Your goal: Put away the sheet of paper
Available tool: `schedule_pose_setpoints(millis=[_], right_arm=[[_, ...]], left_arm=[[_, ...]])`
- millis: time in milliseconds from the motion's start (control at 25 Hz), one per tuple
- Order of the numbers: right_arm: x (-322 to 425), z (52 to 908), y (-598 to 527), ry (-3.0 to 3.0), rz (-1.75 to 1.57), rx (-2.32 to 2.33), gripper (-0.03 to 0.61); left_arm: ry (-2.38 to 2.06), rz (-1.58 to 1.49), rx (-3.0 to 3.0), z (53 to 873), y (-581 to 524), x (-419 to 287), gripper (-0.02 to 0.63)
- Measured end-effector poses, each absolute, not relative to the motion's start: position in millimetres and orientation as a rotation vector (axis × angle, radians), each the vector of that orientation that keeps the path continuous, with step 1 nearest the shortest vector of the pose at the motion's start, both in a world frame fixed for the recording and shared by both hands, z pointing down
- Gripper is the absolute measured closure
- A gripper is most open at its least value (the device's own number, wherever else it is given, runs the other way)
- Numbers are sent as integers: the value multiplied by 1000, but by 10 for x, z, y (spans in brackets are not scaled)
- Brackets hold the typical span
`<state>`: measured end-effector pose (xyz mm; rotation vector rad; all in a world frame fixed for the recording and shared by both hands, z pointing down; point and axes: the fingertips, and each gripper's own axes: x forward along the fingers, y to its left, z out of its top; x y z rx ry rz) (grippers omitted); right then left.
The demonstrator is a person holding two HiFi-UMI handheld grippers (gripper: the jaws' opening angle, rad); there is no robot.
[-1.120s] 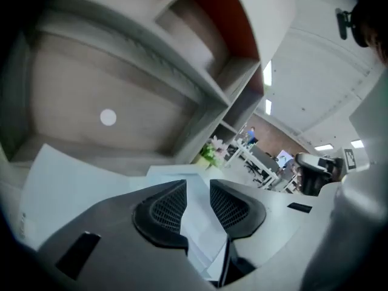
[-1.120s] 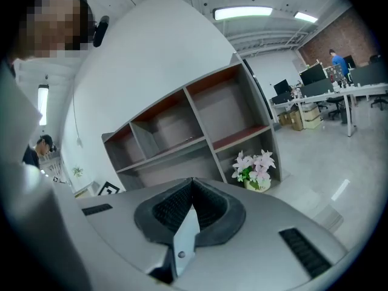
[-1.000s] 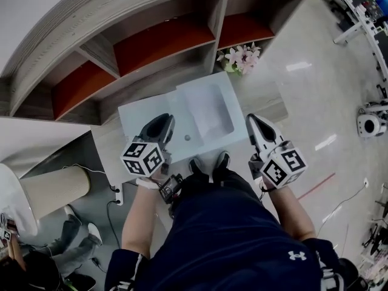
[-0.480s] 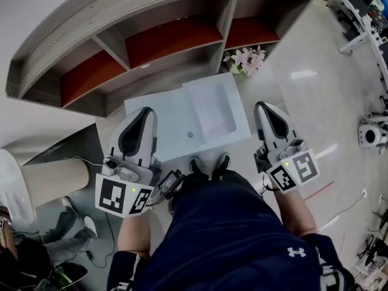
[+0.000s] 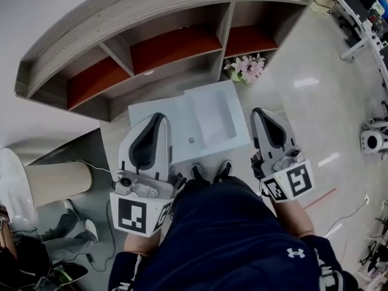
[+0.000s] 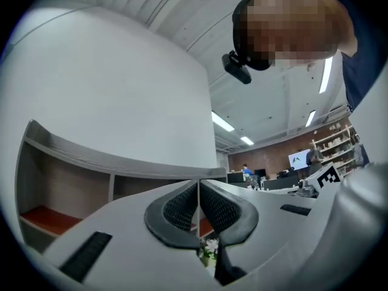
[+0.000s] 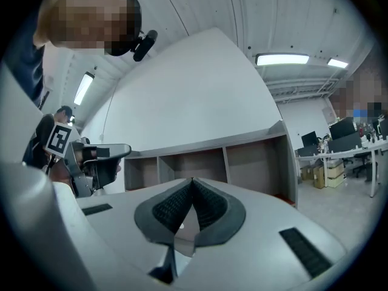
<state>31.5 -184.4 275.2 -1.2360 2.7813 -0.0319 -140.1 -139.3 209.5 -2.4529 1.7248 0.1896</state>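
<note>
A pale rectangular sheet of paper (image 5: 210,111) lies on the right half of a low white cabinet top (image 5: 154,117) in front of my feet. My left gripper (image 5: 159,117) is held over the cabinet's left front edge, shut, with its pads pressed together and nothing between them (image 6: 198,183). To the right of the cabinet, over the floor, my right gripper (image 5: 259,111) is also shut and empty (image 7: 192,180). Neither gripper touches the paper. Both point towards the shelf unit.
A curved wooden shelf unit (image 5: 157,41) with red-floored compartments stands behind the cabinet. A pot of pink flowers (image 5: 245,66) sits at its foot on the right. A beige cylinder (image 5: 57,183) and cables lie at the left. A small knob (image 5: 191,140) is on the cabinet top.
My left gripper has drawn back from over the cabinet top towards my body and turned its marker cube to the camera. The right gripper has barely moved.
</note>
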Motion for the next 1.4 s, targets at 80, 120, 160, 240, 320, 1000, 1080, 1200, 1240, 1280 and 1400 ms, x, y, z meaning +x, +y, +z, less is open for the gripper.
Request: schedule_pose_setpoints(millis=[80, 120, 160, 240, 320, 1000, 1080, 1200, 1240, 1280, 1400], right_arm=[[322, 2739, -1826, 2785, -7, -1240, 574], [328, 2737, -1823, 2786, 1, -1241, 574], [336, 2733, -1824, 2785, 5, -1244, 574], [366, 2723, -1831, 2779, 8, -1254, 574], [401, 2713, -1838, 2773, 13, -1266, 574], [468, 2739, -1871, 2781, -5, -1256, 574], [451, 2741, -1867, 2787, -9, -1239, 574], [441, 2740, -1868, 2789, -10, -1233, 574], [442, 2739, -1870, 2788, -11, -1232, 574], [443, 2739, -1874, 2788, -11, -1232, 574], [441, 2738, -1881, 2787, -13, -1230, 574]], left_arm=[[1739, 171, -2482, 2203, -1441, -1380, 589], [1745, 164, -2492, 2244, -1462, -1384, 589], [1751, 160, -2499, 2273, -1482, -1392, 589], [1760, 163, -2514, 2307, -1515, -1406, 589], [1764, 173, -2530, 2324, -1538, -1406, 589], [1757, 136, -2586, 2464, -1580, -1287, 589], [1760, 129, -2587, 2475, -1581, -1286, 589], [1762, 128, -2587, 2472, -1585, -1289, 589], [1761, 128, -2586, 2467, -1584, -1288, 589], [1760, 127, -2585, 2462, -1585, -1287, 589], [1758, 124, -2583, 2459, -1595, -1288, 589]])
